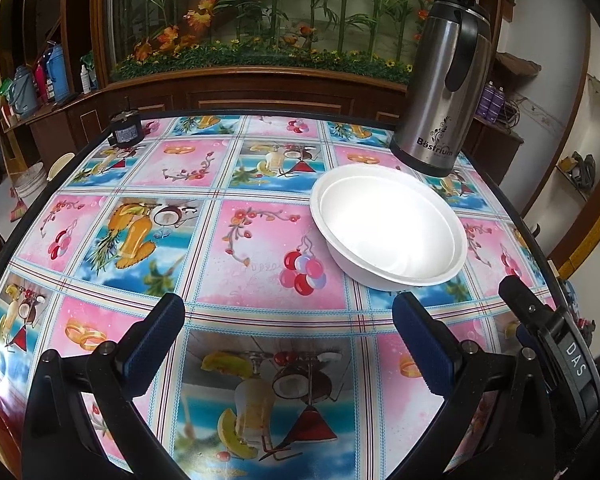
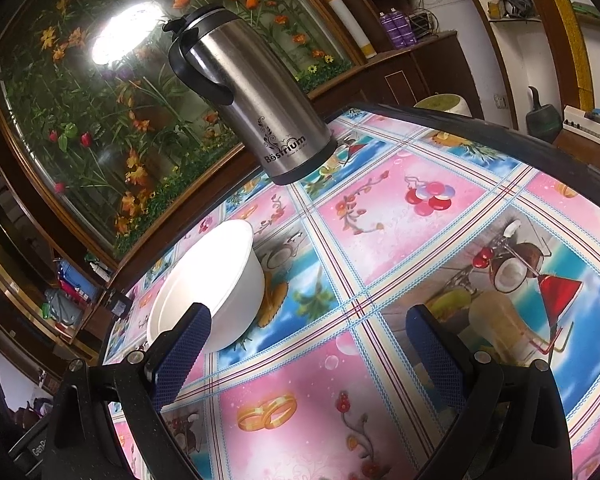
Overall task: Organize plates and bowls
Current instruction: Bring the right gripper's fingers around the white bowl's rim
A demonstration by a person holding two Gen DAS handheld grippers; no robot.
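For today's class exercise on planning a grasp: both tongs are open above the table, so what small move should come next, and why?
Probably ease the right tongs left toward the white bowls, so one finger goes over the rim. The bowls already sit nested beside the steel flask, both tongs are open and empty, and the right finger is nearest the rim. The left tongs hang further back.

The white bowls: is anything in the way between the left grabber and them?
Nothing visible. Only bare tablecloth lies between the open left gripper and the stacked white bowls. The steel flask stands behind them, not in the path.
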